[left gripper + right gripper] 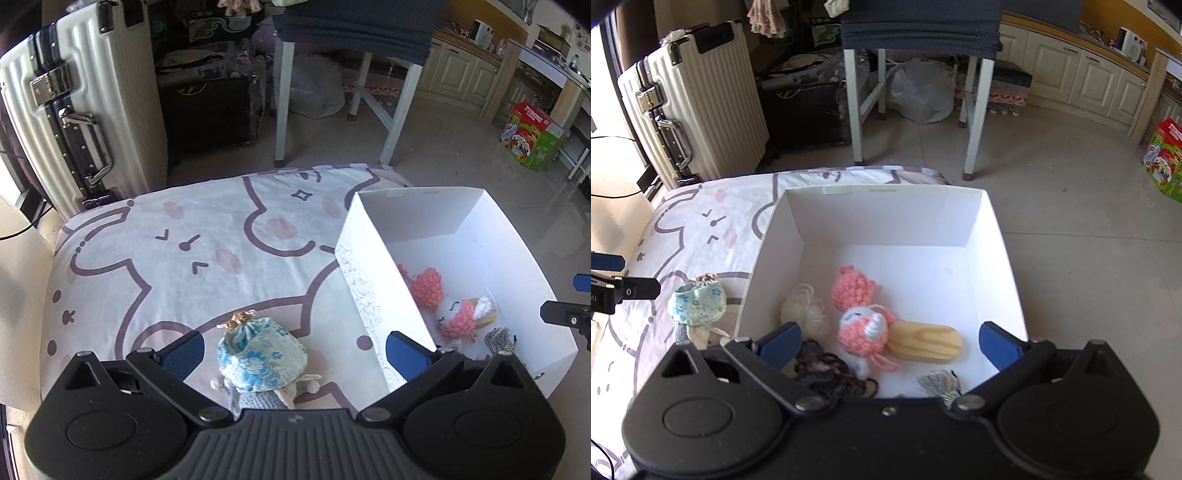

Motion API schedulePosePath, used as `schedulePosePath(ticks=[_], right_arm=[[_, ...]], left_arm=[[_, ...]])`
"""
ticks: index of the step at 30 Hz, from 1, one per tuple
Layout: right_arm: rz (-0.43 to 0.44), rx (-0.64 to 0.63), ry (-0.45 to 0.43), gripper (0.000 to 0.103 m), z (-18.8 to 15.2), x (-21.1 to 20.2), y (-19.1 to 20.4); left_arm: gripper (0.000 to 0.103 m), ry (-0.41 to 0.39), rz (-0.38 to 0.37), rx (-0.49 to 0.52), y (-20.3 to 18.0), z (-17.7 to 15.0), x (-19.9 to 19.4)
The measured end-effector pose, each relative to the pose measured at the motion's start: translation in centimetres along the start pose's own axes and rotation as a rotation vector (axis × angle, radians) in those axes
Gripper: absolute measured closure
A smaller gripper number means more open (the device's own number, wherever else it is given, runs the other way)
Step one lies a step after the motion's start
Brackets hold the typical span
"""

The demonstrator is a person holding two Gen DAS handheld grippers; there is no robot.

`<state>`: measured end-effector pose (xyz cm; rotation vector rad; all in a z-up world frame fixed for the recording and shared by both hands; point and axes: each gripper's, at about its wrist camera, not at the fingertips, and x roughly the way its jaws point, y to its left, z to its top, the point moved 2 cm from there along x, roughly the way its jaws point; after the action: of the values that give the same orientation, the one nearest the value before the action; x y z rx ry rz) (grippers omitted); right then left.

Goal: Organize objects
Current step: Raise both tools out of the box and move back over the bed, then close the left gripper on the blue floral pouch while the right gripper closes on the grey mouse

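A blue floral pouch [258, 356] lies on a grey knitted doll [264, 397] on the bed sheet [184, 258]. My left gripper [293, 350] is open, its fingers either side of the pouch and just above it. The white box [369, 280] stands to the right; it holds a pink-and-white crochet bunny [862, 326], a wooden block [925, 341], cream yarn [805, 312], dark yarn [827, 371] and a silver tassel [938, 384]. My right gripper [890, 345] is open and empty above the box's near end. The pouch also shows in the right wrist view [696, 302].
A cream suitcase [74, 110] stands beyond the bed at the left. A white-legged chair [916, 92] stands on the tiled floor behind the bed. A colourful carton [532, 136] sits far right. The box [1004, 258] sits at the bed's right edge.
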<state>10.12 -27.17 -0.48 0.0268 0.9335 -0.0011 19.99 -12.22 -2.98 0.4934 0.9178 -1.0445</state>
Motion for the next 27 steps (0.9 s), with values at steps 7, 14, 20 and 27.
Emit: schedulePosePath(ticks=[7, 14, 20, 27], right_arm=[[0.035, -0.04, -0.019, 0.0, 1.4, 0.8, 3.7], [0.082, -0.087, -0.043, 0.0, 2.7, 1.4, 7.4], [0.115, -0.147, -0.071, 0.0, 3.4, 1.8, 10.5], [0.135, -0.169, -0.116, 0.0, 3.2, 2.1, 13.7]], left_arm=[[0.0, -0.011, 0.02, -0.028, 3.4, -0.3, -1.1], [0.0, -0.038, 0.052, -0.032, 5.8, -1.0, -1.8], [0.0, -0.022, 0.044, -0.062, 7.1, -0.8, -1.3], [0.0, 0.012, 0.03, -0.085, 7.5, 0.0, -0.4]])
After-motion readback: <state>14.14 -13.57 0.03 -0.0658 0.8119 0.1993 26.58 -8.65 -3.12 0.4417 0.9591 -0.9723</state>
